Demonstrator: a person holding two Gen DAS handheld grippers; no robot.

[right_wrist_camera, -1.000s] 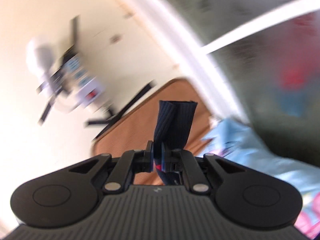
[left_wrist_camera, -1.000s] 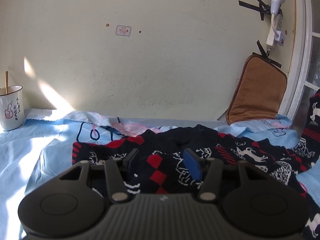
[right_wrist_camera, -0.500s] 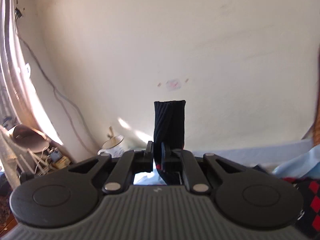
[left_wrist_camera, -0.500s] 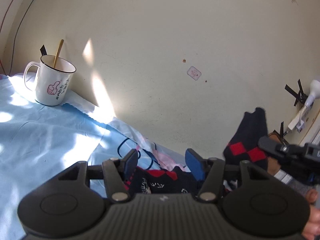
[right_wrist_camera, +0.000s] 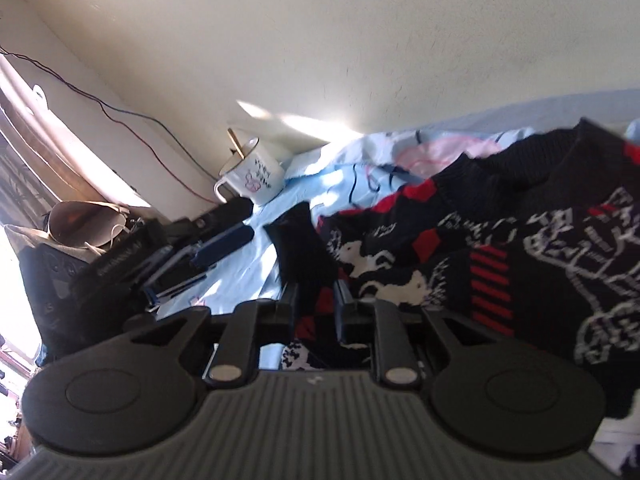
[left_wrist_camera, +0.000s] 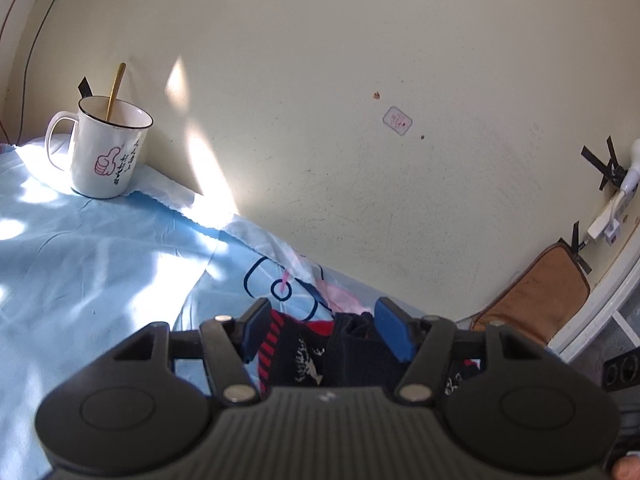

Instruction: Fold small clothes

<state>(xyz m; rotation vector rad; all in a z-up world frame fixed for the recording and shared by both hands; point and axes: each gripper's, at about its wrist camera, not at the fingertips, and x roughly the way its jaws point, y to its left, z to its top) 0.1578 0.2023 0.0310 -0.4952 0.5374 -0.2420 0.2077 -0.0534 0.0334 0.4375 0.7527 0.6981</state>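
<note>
Left claw (left_wrist_camera: 324, 330): jaws spread wide, blue pads (left_wrist_camera: 394, 334) apart, nothing pinched. It hangs low over a bunched part of the knit sweater (left_wrist_camera: 344, 352), which shows dark navy with red stripes and white figures in the gap between the fingers. No pad contact that I can make out.

Right claw (right_wrist_camera: 316, 304): jaws drawn close on a fold of the same sweater (right_wrist_camera: 500, 248), red-and-navy knit sandwiched between the fingers. A dark ribbed sleeve cuff (right_wrist_camera: 300, 240) sticks out forward past the fingertips, over the sheet.

Sweater proper: spread on the light blue bedsheet (left_wrist_camera: 100, 264), mostly to the right in the right wrist view, collar toward the wall. Pattern is white reindeer, red diamonds, red bars. Slight blur on its near edge.

Sheet: pale blue with a pink and navy cartoon print near the sweater's collar, sun patches across it.

Farther left on the sheet, against the wall: white enamel mug (left_wrist_camera: 106, 148), thumbs-up drawing on the side, a gold-coloured utensil handle (left_wrist_camera: 115, 90) standing in it.

Far right, left wrist view: brown cushion (left_wrist_camera: 536, 296) leaning on the wall, near a white window frame; a white plug and lamp fitting (left_wrist_camera: 616, 208) taped to the cream wall (left_wrist_camera: 360, 60) above it.

Far left, right wrist view: dark clutter and a red wire (right_wrist_camera: 160, 148) along the wall.
</note>
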